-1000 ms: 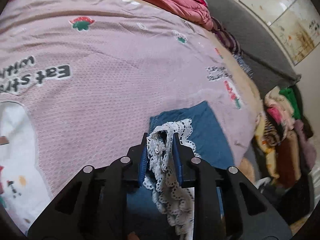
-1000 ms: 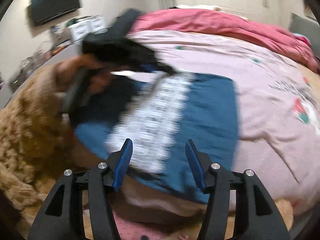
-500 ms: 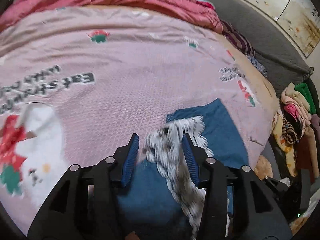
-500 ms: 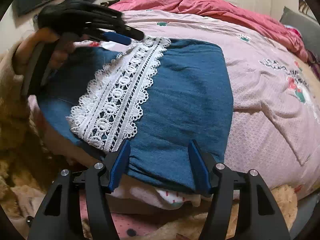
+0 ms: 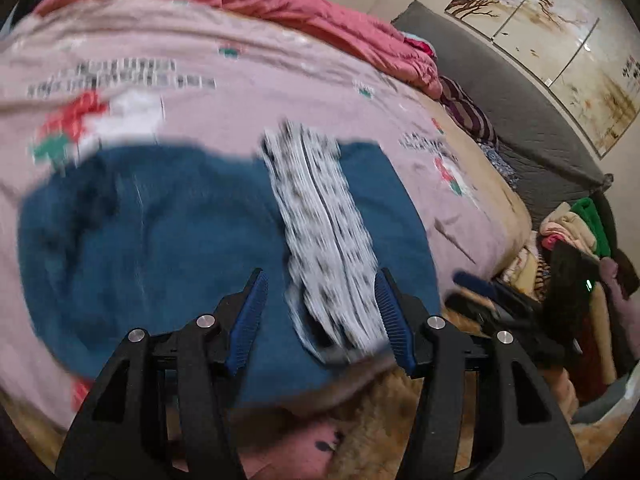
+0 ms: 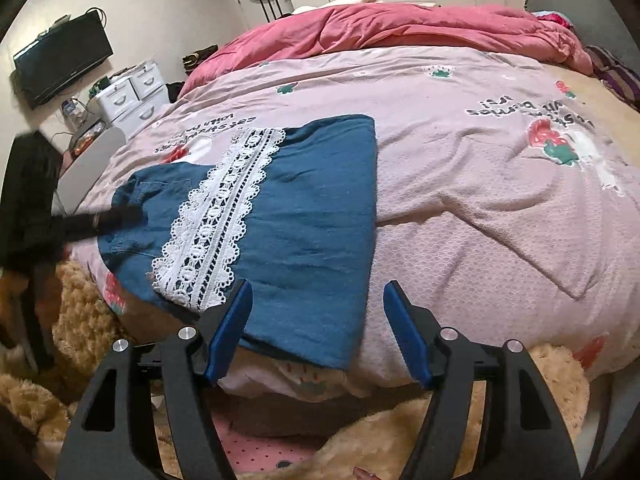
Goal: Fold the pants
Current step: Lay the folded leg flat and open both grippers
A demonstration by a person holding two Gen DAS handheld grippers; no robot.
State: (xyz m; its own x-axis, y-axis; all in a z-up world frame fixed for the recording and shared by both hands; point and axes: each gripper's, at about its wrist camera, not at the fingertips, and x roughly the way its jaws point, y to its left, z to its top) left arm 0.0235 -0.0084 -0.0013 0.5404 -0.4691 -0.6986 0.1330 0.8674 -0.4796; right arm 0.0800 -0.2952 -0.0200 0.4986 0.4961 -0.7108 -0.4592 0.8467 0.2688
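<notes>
The blue pants [image 6: 304, 216] lie folded flat on the pink bedspread [image 6: 480, 184] near the bed's front edge, with a white lace strip [image 6: 218, 216] running along them. They also show, blurred, in the left wrist view [image 5: 160, 248], lace strip [image 5: 324, 232] included. My left gripper [image 5: 320, 312] is open and empty, above the pants' near edge. It appears blurred at the left of the right wrist view [image 6: 80, 224]. My right gripper [image 6: 318, 328] is open and empty over the pants' near right corner; it shows at the right of the left wrist view [image 5: 500, 300].
A crumpled red duvet [image 6: 400, 28] lies along the far side of the bed. A grey headboard [image 5: 520, 112] and a pile of clothes [image 5: 568, 232] stand to the right. White drawers [image 6: 132, 96] and a TV [image 6: 60, 60] are at the left. Tan fluffy fabric [image 6: 80, 312] lies below the bed edge.
My left gripper let go of the lace strip, opened and pulled back toward the bed edge. The pants now lie flat. My right gripper drew back slightly, still open.
</notes>
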